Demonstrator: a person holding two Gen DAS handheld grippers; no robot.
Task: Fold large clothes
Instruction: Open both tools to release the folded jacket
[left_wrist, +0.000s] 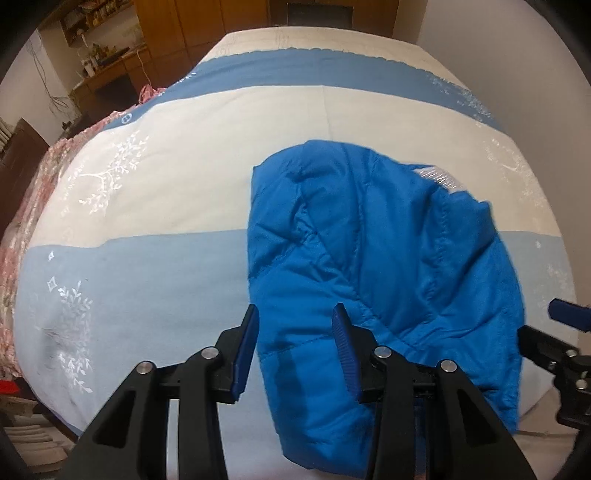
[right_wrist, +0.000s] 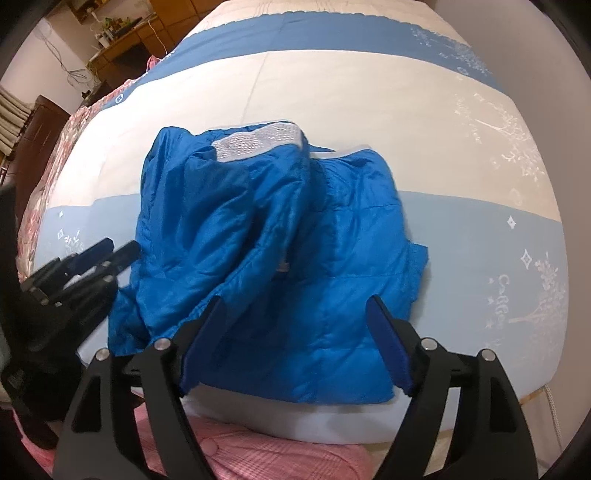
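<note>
A bright blue padded jacket (left_wrist: 388, 266) lies bunched and partly folded on the bed, near its front edge; it also shows in the right wrist view (right_wrist: 280, 236), with a white patterned collar lining (right_wrist: 258, 142) at its far end. My left gripper (left_wrist: 295, 314) is open and empty, just above the jacket's near left edge. My right gripper (right_wrist: 295, 306) is open and empty, over the jacket's near hem. The left gripper shows in the right wrist view (right_wrist: 110, 247) at the jacket's left side. The right gripper's fingertip (left_wrist: 565, 314) shows at the jacket's right side.
The bedspread (left_wrist: 184, 184) has cream, light blue and dark blue bands with white leaf prints. A pink floral blanket (left_wrist: 33, 192) hangs along the bed's left side. Pink cloth (right_wrist: 258, 454) lies below the bed's front edge. Wooden cabinets (left_wrist: 207, 33) stand behind the bed.
</note>
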